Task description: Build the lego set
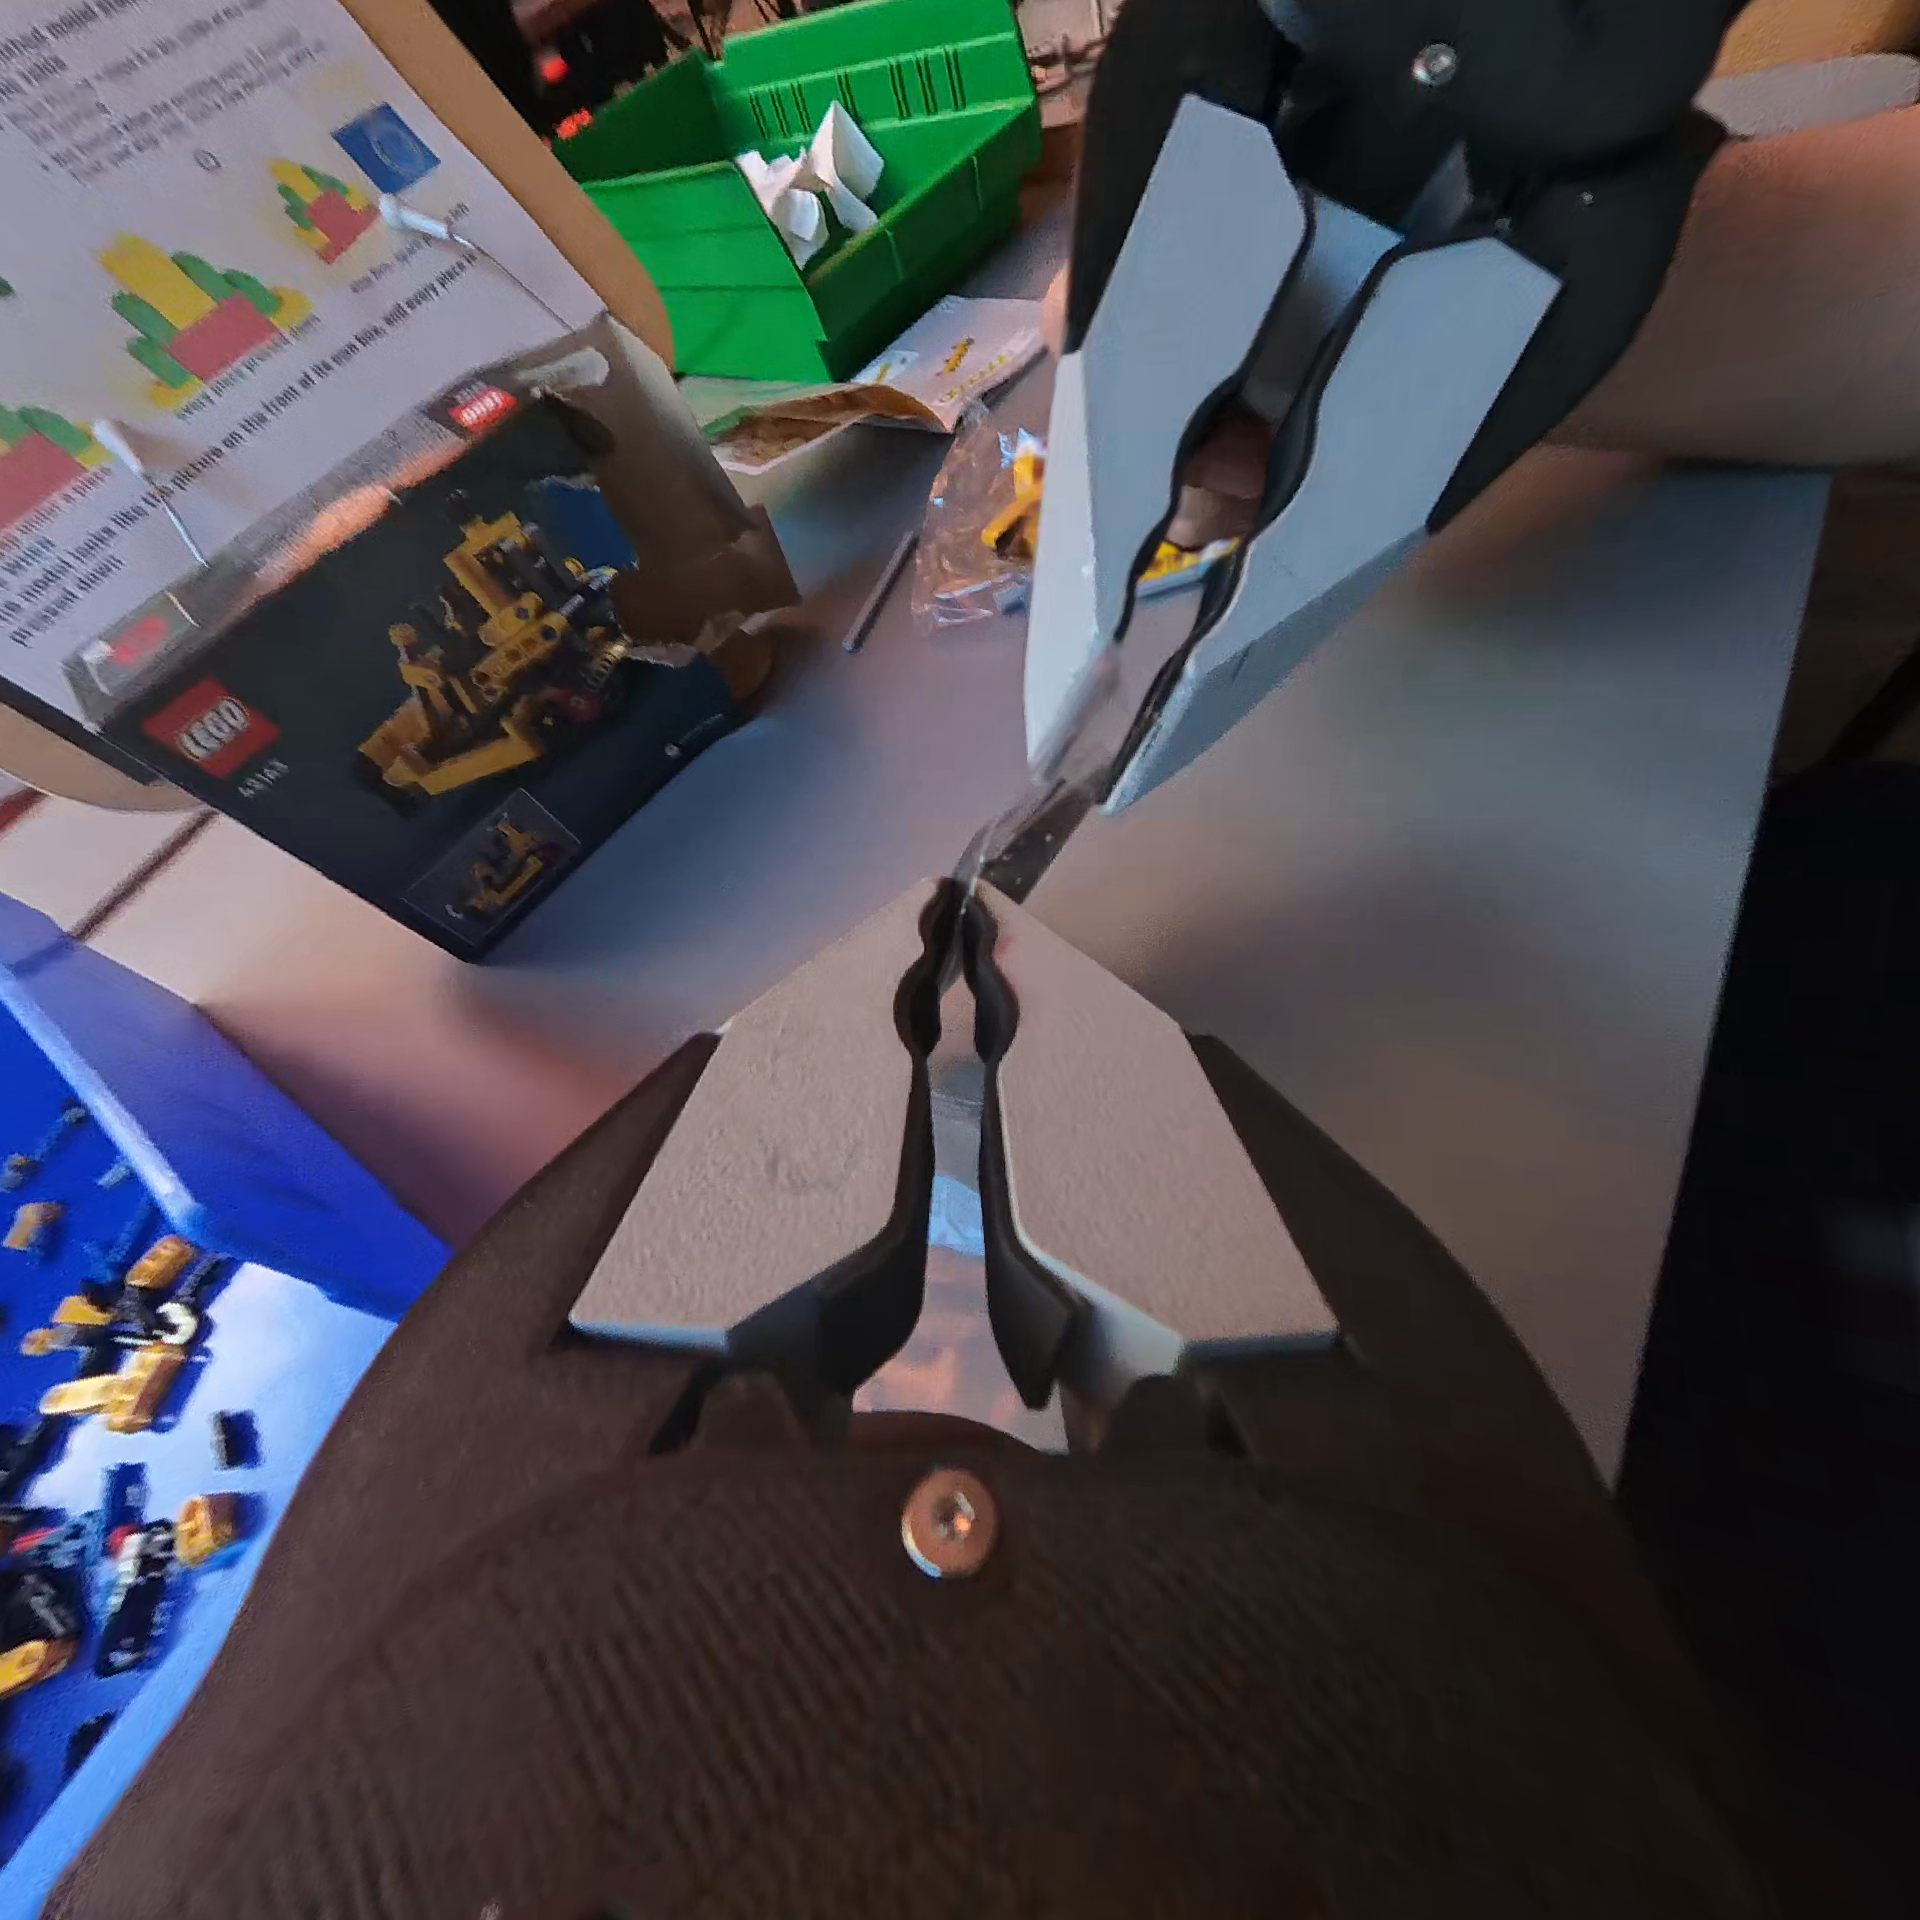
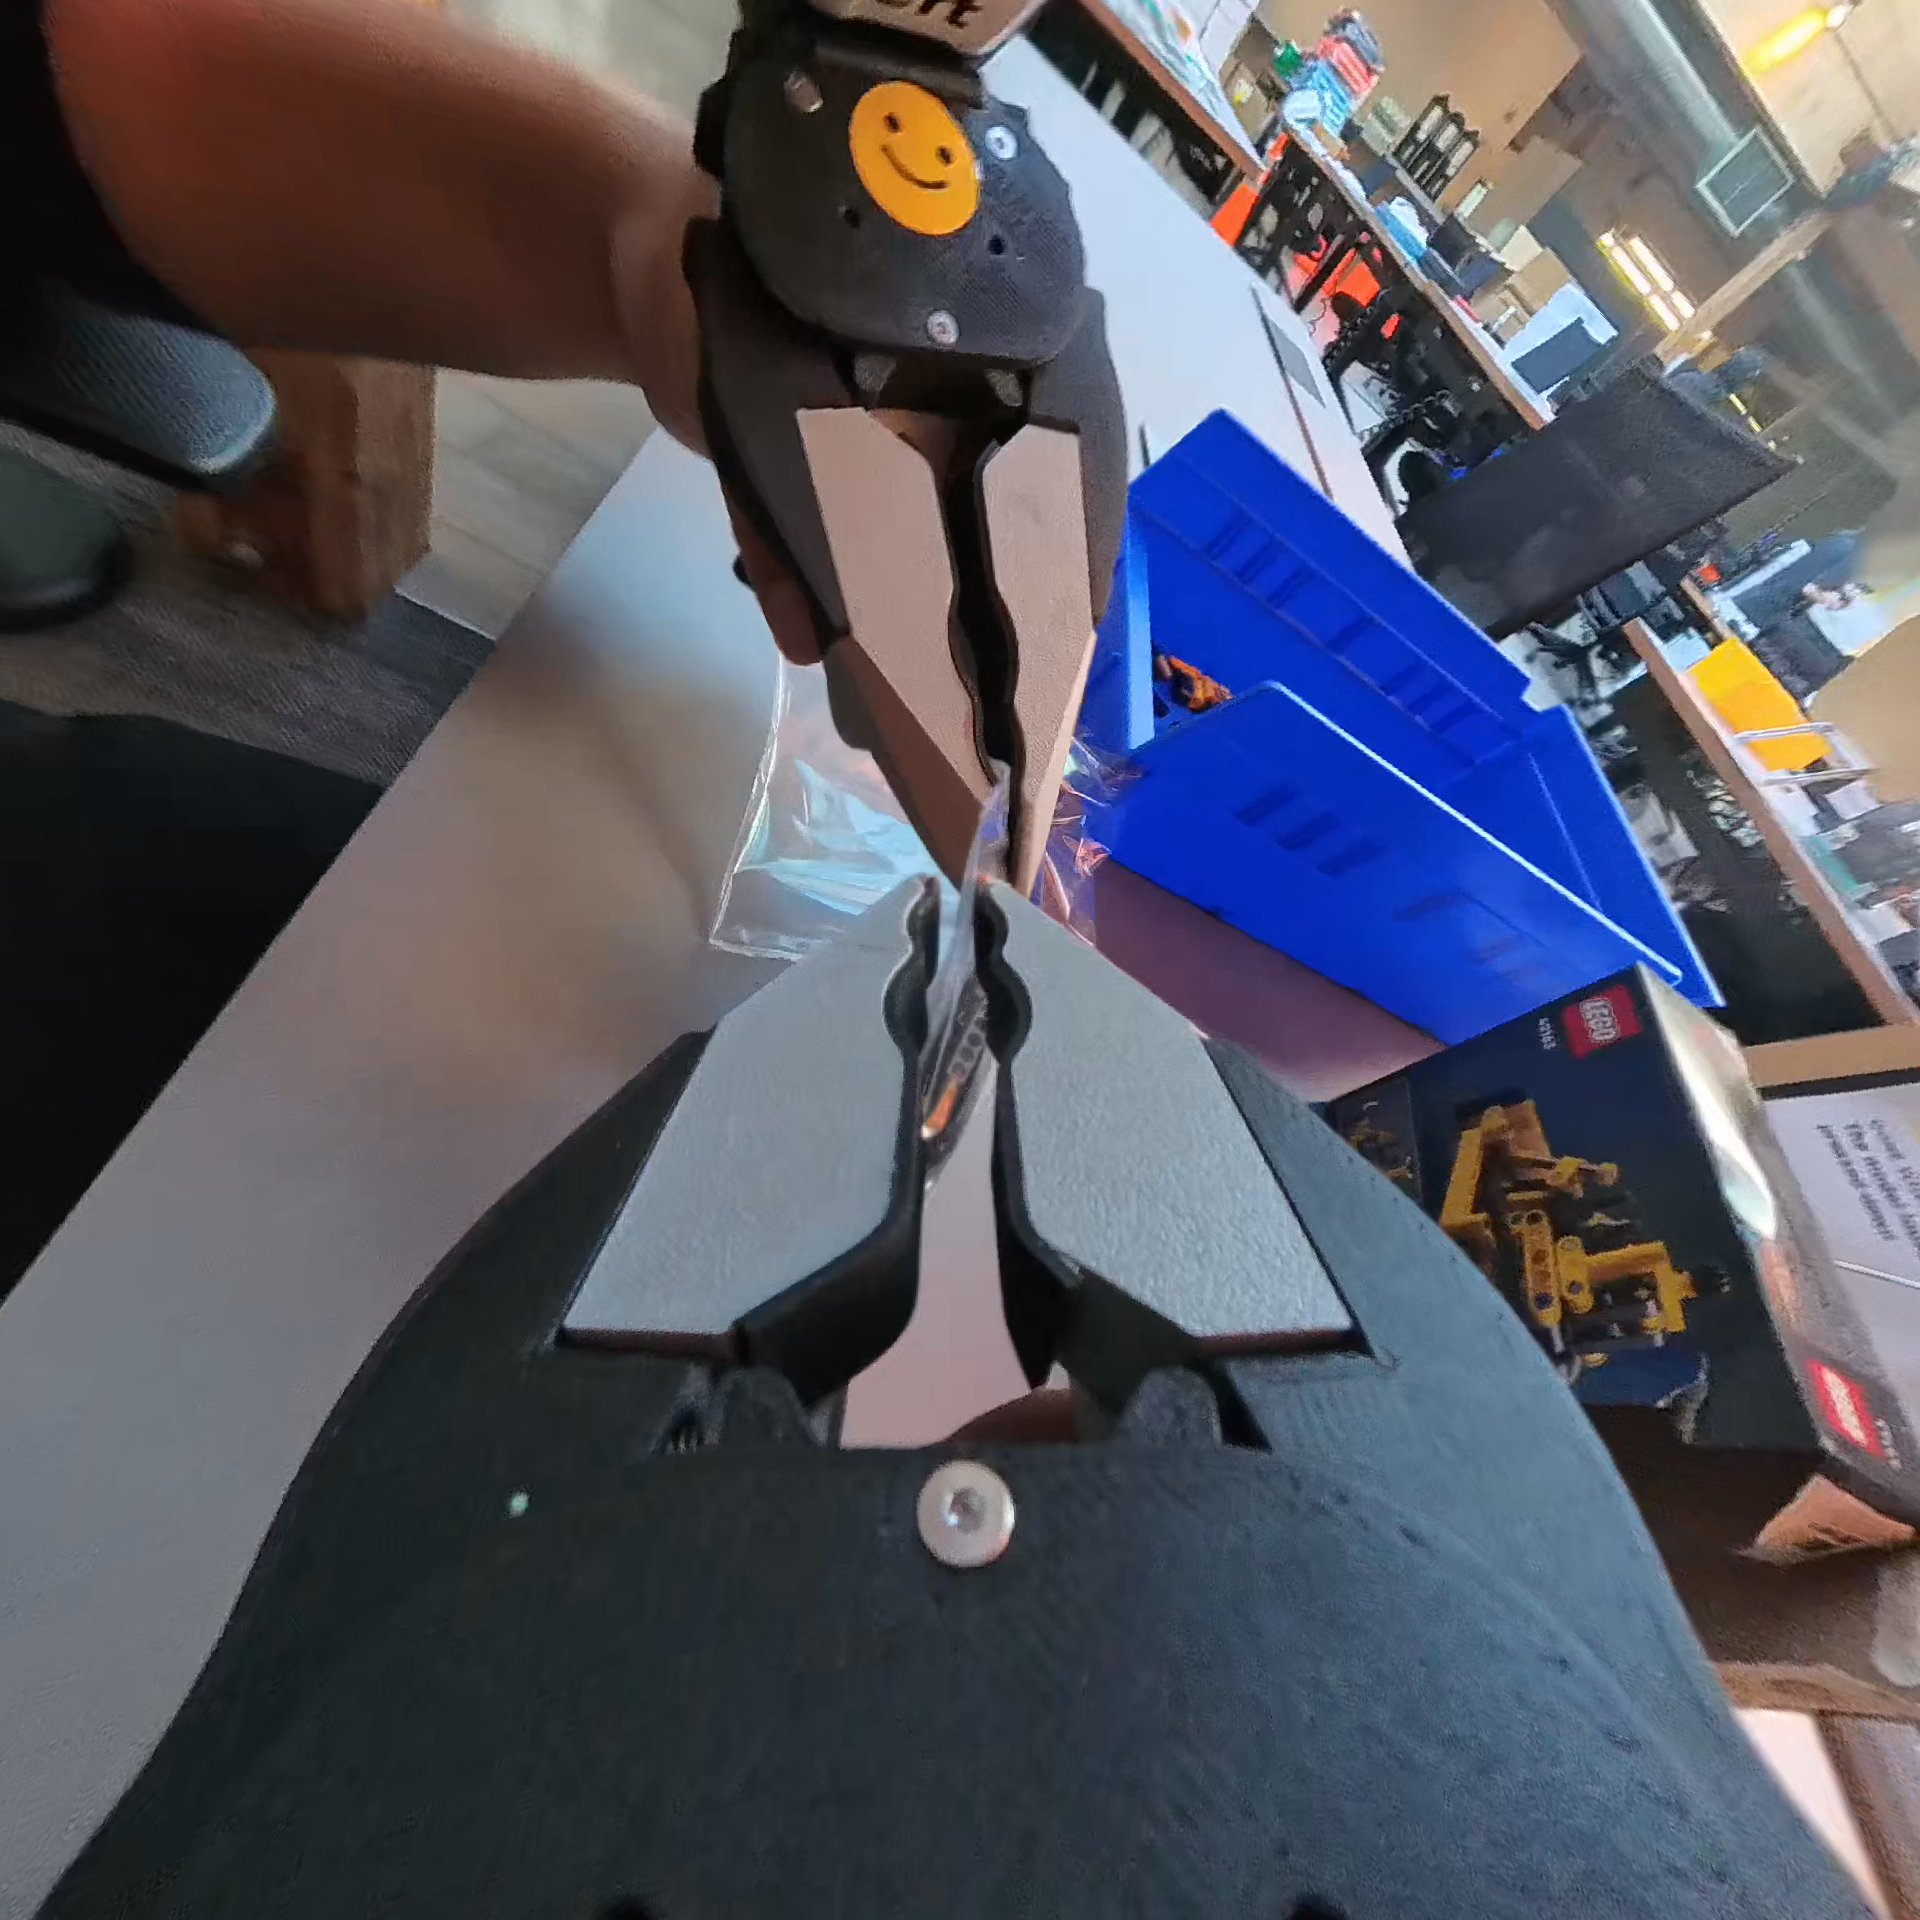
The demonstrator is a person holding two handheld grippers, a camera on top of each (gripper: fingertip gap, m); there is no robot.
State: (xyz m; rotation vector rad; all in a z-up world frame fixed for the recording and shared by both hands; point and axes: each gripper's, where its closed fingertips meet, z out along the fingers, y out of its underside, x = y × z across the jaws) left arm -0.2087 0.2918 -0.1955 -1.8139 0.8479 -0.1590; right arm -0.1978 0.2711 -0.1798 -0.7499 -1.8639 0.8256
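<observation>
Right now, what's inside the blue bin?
Left wrist view: the blue bin holds loose Lego pieces, yellow and black mostly, scattered on its floor. The left gripper body covers the bin's near corner, and the rest runs out of frame.

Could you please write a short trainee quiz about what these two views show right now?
1. True or false: both tongs, left and right, pinch one clear bag.
2. The tray holding loose pieces is: A green, B blue, C red?
3. Fill in: the torn set box stands on the ____.

Key: 1 true; 2 B; 3 table.
</observation>
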